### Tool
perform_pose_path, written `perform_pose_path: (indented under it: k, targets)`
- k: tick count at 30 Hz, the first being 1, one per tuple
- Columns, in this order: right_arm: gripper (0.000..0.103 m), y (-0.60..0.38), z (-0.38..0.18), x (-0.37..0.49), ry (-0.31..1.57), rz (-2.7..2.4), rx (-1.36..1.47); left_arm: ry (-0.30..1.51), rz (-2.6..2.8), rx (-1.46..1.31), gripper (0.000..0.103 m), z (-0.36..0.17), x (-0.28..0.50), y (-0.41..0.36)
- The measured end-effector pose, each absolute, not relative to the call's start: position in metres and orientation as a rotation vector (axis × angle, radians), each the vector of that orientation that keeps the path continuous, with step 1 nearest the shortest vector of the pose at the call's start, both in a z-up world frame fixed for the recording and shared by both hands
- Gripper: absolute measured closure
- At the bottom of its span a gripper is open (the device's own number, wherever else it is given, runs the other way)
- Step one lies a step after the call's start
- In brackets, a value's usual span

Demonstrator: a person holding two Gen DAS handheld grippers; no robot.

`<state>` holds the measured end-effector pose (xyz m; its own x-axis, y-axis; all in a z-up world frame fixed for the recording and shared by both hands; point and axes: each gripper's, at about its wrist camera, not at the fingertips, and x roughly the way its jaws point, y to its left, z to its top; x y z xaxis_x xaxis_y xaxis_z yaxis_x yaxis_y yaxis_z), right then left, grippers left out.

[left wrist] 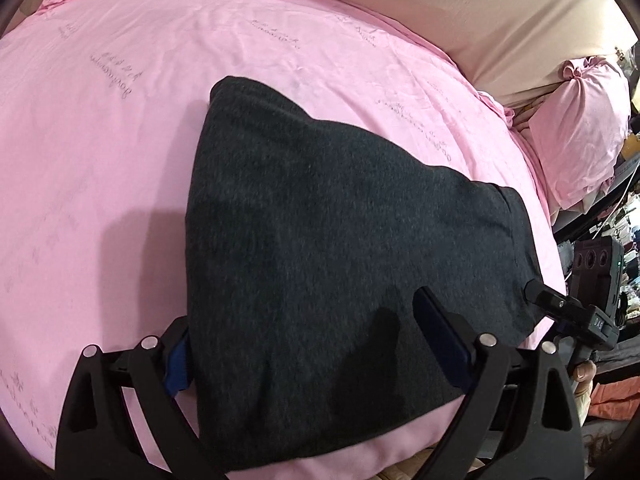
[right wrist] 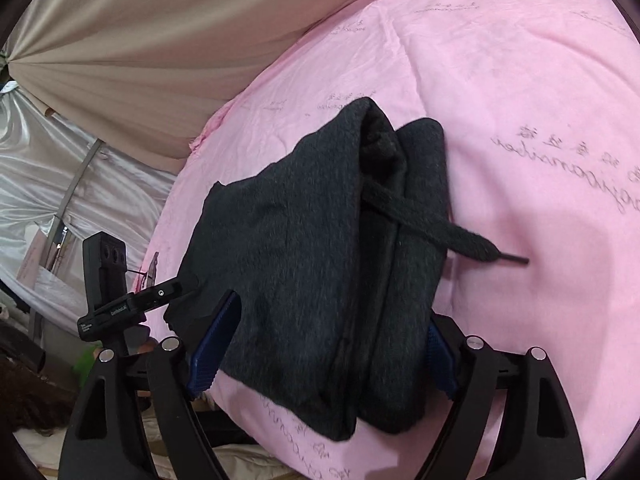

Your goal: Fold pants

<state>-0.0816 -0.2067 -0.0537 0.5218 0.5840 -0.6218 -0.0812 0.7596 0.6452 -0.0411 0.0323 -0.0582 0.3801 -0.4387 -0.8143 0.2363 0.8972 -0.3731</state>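
At the bottom of my left wrist view, the left gripper (left wrist: pixel 320 344) stands spread wide, its two blue pads either side of the near edge of the pants (left wrist: pixel 340 248); neither pad presses the cloth, so it holds nothing. My right wrist view shows the same of the right gripper (right wrist: pixel 332 340): its jaws stand wide and straddle the fabric at lower centre without pinching it.

I count one pair of pants, dark grey, lying as a compact stacked bundle in the middle of both frames on the pink sheet (left wrist: pixel 100 140). One drawstring (right wrist: pixel 448 232) trails out of the layers toward the right of the right view, its tip resting on the sheet.

I judge that a fold has just been laid down and let go. Next I'd lift both tools clear without dragging the top layer, then decide whether one more fold or a tidy of that cord is needed.

Farther off, one pink pillow (left wrist: pixel 576 136) sits at the right edge of the left view, and a beige curtain (right wrist: pixel 140 40) fills the upper left of the right view.
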Motion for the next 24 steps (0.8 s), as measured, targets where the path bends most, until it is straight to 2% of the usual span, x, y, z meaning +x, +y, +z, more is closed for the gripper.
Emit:
perform_pose_path:
  k: [2,3,5,7,9,10,12,15,22,23,24]
  targets:
    - [0.021,-0.207,-0.054,-0.079,0.936,0.435,0.597,1.086,-0.432,-0.179,0.011,-0.058,-0.041,0.029]
    - [0.026,-0.206,-0.056,-0.077,0.93,0.424,0.591,1.081,-0.431,-0.168,0.011,-0.057,-0.04,0.027]
    - [0.045,-0.211,-0.058,-0.078,0.931,0.401,0.584,1.071,-0.429,-0.134,0.012,-0.057,-0.039,0.022]
    - [0.06,-0.217,-0.062,-0.078,0.933,0.402,0.635,1.062,-0.39,-0.08,0.024,-0.055,-0.041,0.019]
    - [0.063,-0.218,-0.064,-0.08,0.932,0.408,0.657,1.063,-0.36,-0.068,0.042,-0.053,-0.044,0.023]
    - [0.064,-0.217,-0.064,-0.081,0.928,0.399,0.647,1.069,-0.339,-0.083,0.048,-0.052,-0.044,0.027]
    - [0.066,-0.214,-0.062,-0.083,0.924,0.389,0.636,1.079,-0.324,-0.106,0.068,-0.05,-0.044,0.03]
    - [0.072,-0.213,-0.056,-0.087,0.922,0.381,0.641,1.086,-0.309,-0.112,0.085,-0.041,-0.048,0.033]
    - [0.072,-0.212,-0.041,-0.121,0.954,0.375,0.594,1.102,-0.343,-0.097,0.087,-0.021,-0.081,0.029]
    - [0.071,-0.213,-0.046,-0.123,0.968,0.371,0.604,1.117,-0.34,-0.098,0.085,-0.026,-0.082,0.029]
    - [0.067,-0.216,-0.054,-0.123,0.981,0.366,0.633,1.135,-0.331,-0.098,0.08,-0.033,-0.08,0.029]
